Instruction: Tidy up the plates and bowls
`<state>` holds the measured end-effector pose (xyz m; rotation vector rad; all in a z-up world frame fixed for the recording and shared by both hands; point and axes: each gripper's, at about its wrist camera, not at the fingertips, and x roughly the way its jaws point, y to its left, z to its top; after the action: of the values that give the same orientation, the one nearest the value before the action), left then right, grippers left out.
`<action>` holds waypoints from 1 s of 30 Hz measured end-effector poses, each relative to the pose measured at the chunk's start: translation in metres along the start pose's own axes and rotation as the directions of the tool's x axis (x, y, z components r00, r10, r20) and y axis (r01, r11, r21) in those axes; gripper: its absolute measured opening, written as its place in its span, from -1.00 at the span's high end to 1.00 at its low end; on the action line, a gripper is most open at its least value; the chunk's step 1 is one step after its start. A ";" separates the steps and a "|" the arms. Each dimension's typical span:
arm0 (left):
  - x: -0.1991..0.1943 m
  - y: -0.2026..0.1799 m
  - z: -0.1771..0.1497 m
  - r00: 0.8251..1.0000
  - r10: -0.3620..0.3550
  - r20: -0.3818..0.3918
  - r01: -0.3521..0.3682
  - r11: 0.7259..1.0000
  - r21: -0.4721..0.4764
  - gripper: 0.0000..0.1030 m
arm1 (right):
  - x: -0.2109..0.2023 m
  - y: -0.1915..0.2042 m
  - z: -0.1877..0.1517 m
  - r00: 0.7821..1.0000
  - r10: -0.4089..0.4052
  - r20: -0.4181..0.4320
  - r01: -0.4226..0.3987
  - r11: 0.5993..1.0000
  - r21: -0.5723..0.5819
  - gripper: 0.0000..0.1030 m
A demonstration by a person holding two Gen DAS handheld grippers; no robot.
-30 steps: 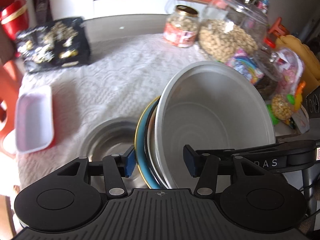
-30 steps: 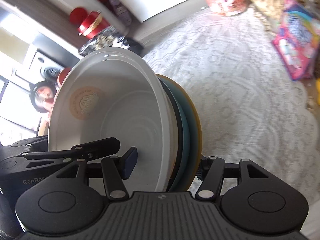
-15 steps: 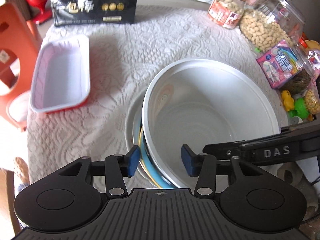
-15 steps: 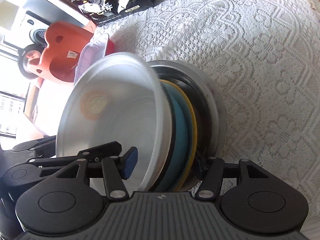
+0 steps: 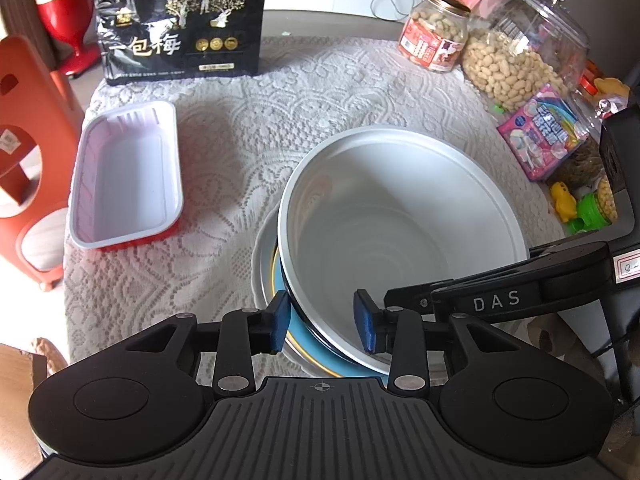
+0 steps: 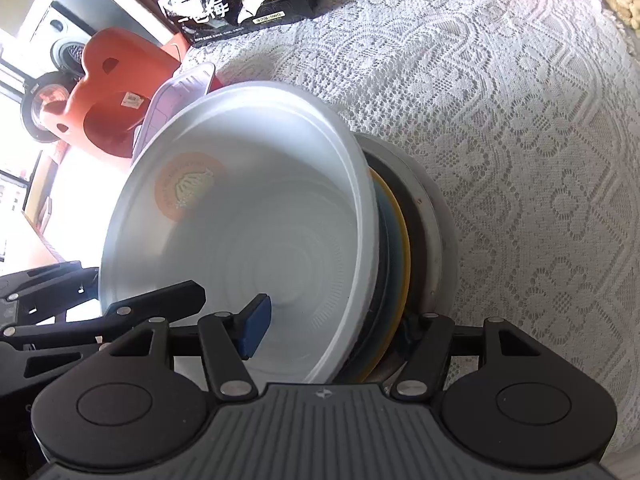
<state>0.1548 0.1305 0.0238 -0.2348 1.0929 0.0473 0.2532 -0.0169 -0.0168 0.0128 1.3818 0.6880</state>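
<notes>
Lace tablecloth [image 5: 320, 92] | left gripper [image 5: 322, 328] closing astride white bowl [image 5: 400, 232] rim | right gripper [image 6: 332, 326] clamps stacked dishes [image 6: 394, 240]

The tilted stack of dishes [image 5: 400, 240] came down into the grey bowl [image 5: 262, 256] on the worktop [image 5: 320, 92]; the left gripper [image 5: 322, 322] was closing around its rim.

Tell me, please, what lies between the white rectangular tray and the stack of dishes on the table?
Only bare lace tablecloth separates the white tray from the white bowl atop the stack, as the left wrist view shows.
</notes>
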 end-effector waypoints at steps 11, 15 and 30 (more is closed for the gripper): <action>-0.007 -0.005 -0.002 1.000 -0.022 0.014 0.022 0.999 0.025 0.34 | -0.028 0.003 -0.010 0.993 -0.063 0.100 0.069 0.996 -0.060 -0.21; -0.011 -0.005 -0.002 0.999 -0.022 0.034 0.021 0.999 0.030 0.35 | -0.045 0.015 -0.019 0.958 -0.134 0.254 0.182 0.967 -0.178 -0.15; -0.020 0.021 0.007 0.992 0.036 0.118 -0.035 0.999 -0.007 0.50 | -0.043 0.017 -0.029 0.899 -0.210 0.384 0.301 0.933 -0.196 -0.05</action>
<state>0.1482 0.1539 0.0406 -0.2143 0.9790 0.0945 0.2185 -0.0332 0.0215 -0.2340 0.9170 0.5975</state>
